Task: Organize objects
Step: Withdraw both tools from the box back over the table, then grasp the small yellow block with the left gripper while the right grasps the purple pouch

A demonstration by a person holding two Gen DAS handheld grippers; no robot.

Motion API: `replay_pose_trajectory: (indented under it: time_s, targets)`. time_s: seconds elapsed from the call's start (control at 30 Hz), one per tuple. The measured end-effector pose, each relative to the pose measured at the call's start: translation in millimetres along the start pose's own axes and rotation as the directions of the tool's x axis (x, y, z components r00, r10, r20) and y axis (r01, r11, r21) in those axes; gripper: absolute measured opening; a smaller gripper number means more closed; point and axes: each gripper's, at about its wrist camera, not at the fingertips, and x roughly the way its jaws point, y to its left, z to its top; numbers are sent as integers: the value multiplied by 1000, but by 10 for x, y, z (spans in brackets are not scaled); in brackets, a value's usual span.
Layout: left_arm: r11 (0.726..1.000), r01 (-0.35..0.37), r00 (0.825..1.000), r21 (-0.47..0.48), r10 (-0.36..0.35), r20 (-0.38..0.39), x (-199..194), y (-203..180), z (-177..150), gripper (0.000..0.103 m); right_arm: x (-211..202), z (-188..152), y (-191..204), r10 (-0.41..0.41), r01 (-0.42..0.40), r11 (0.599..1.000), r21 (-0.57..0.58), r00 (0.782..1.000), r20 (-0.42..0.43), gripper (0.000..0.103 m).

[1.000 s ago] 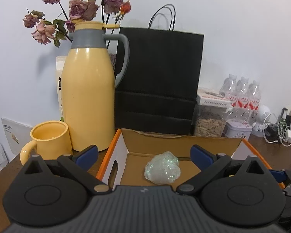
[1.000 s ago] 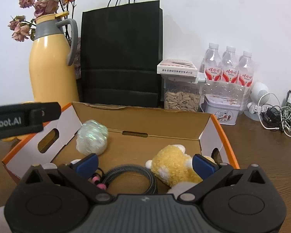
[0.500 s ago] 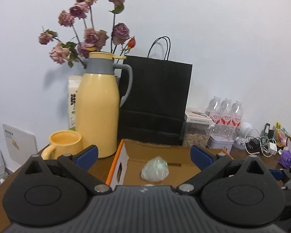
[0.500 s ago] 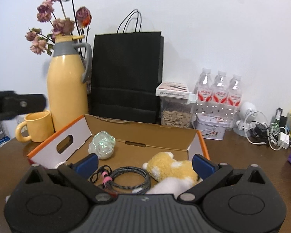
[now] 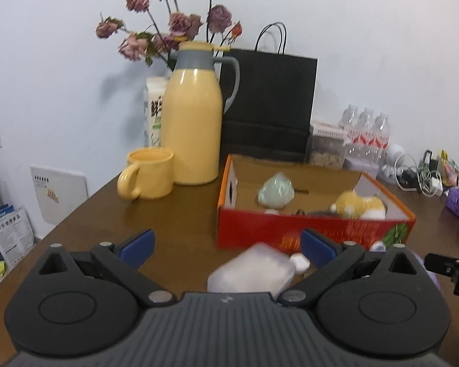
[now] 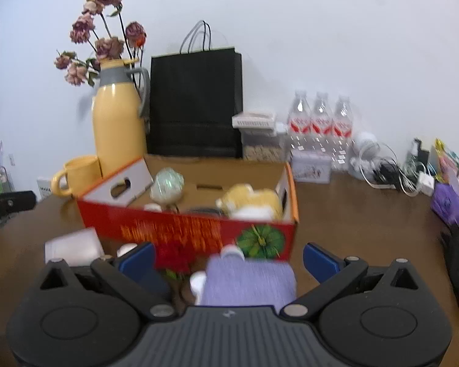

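A red cardboard box [image 5: 315,232] [image 6: 199,229] stands on the brown table and holds a pale green ball [image 5: 275,189] [image 6: 168,185], a yellow plush toy [image 5: 358,206] [image 6: 251,198] and a dark cable. My left gripper [image 5: 226,244] is open in front of the box, and a whitish bottle [image 5: 254,272] [image 6: 72,246] lies on the table between its fingers, untouched. My right gripper [image 6: 228,260] is open too, over a purple bottle [image 6: 248,281] with a white cap and a red flower-like item [image 6: 171,260].
Behind the box stand a yellow thermos [image 5: 192,128], a yellow mug [image 5: 150,172], a black paper bag [image 6: 195,104], dried roses, a snack jar and three water bottles [image 6: 319,122]. Cables and chargers [image 6: 391,172] and purple packets [image 6: 449,205] crowd the right side.
Both grippers have drawn back from over the box. Its red front wall and the bottles lying before it have come into view. Both jaws stay wide apart.
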Motion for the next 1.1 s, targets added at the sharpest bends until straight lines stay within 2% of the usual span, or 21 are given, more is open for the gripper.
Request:
replay_pose_trajectory:
  time_s: [0.37, 0.57, 0.73, 0.83, 0.9, 0.97, 1.03, 1.1]
  targets:
    - [1000, 9, 996, 4, -9, -93, -180, 85, -389, 103, -194, -425, -122, -28, 29, 1000, 12, 997, -77, 103]
    - [996, 37, 985, 78, -23, -172, -133, -65, -610, 103, -251, -522, -119, -22, 23, 1000, 10, 996, -91, 103]
    - [990, 79, 977, 121, -53, -205, -70, -208, -752, 100, -267, -550, -112, -18, 19, 1000, 9, 995, -95, 103]
    - [987, 87, 973, 133, -56, -224, 3, -261, -809, 91, -262, -553, -107, -15, 16, 1000, 7, 995, -96, 103]
    - [987, 90, 970, 135, -56, -237, 54, -276, -827, 81, -253, -555, -99, -12, 13, 1000, 7, 995, -96, 103]
    - [987, 97, 968, 127, -64, -243, 90, -281, -833, 78, -243, -559, -97, -11, 12, 1000, 7, 995, -97, 103]
    - [986, 108, 968, 124, -76, -237, 107, -278, -832, 70, -229, -562, -97, -10, 10, 1000, 7, 995, -100, 103]
    - [983, 143, 967, 116, -114, -229, 100, -278, -833, 51, -220, -575, -95, -8, 8, 1000, 7, 995, -103, 103]
